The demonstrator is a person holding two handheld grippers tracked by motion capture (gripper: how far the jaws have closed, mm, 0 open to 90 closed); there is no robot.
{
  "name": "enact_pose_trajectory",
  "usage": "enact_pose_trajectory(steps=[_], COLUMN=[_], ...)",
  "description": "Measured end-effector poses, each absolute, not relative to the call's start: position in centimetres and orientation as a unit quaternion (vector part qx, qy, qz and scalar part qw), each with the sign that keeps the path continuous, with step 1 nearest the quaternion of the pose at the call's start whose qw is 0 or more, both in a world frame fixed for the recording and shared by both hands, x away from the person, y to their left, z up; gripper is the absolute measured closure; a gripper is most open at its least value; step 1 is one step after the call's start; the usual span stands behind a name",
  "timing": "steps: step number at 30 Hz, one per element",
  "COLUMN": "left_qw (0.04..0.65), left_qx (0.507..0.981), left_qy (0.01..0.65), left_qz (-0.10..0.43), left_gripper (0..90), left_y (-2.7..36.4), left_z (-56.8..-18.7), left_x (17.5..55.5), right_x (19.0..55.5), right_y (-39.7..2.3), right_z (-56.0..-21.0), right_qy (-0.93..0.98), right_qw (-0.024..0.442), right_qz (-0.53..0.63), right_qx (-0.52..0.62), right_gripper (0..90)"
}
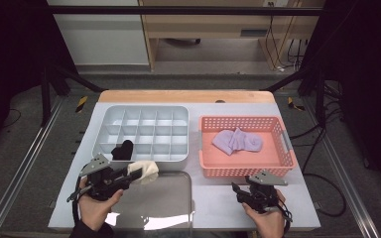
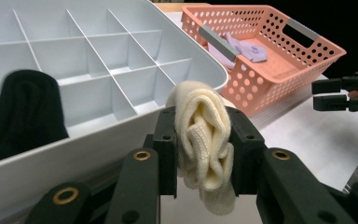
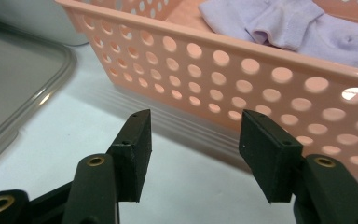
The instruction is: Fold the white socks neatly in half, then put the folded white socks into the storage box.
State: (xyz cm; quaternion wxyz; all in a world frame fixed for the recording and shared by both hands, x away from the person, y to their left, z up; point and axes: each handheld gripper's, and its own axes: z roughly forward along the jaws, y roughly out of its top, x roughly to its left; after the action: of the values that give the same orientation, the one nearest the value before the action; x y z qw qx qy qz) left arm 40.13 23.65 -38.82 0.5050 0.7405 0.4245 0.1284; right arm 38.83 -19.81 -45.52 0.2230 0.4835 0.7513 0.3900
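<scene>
L gripper (image 1: 138, 173) clamped (full); R gripper (image 1: 236, 191) jaws apart

Left gripper (image 2: 204, 140) clamps folded cream sock (image 2: 203, 135) beside white divided tray (image 2: 121, 70); black sock (image 2: 23, 112) in compartment; pink basket (image 2: 279, 70) beyond.

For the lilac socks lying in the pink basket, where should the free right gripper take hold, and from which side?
Probably from above: the pink basket walls block a level approach. The lilac socks lie flat in a loose heap, with raised folds near the middle where they overlap. The right gripper, open with nothing between its jaws, would best drop over that bunched middle and pinch a fold, likely lifting both at once.
</scene>
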Motion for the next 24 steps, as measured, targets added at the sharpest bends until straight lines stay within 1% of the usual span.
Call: enact_pose_trajectory(steps=[6,12,22,24], left_qw=[0.497,0.498,0.501,0.495], left_qx=[0.742,0.737,0.732,0.732], left_qy=[0.427,0.43,0.433,0.438], left_qz=[0.145,0.155,0.161,0.168], left_gripper=[67.2,67.1,67.1,67.1], left_y=[24.5,25.1,25.2,25.3], left_z=[-37.1,-35.4,-34.2,-34.1], left_x=[41.2,42.4,43.8,44.4], right_x=[38.4,38.2,38.1,37.9], right_y=[-20.3,-20.6,-20.7,-20.5], right_z=[-45.5,-45.6,-45.7,-45.7], right_qy=[0.75,0.745,0.745,0.752], right_qw=[0.235,0.231,0.232,0.242], right_qz=[0.382,0.383,0.384,0.374], right_qx=[0.486,0.495,0.493,0.486], right_gripper=[42.5,41.7,41.5,41.5])
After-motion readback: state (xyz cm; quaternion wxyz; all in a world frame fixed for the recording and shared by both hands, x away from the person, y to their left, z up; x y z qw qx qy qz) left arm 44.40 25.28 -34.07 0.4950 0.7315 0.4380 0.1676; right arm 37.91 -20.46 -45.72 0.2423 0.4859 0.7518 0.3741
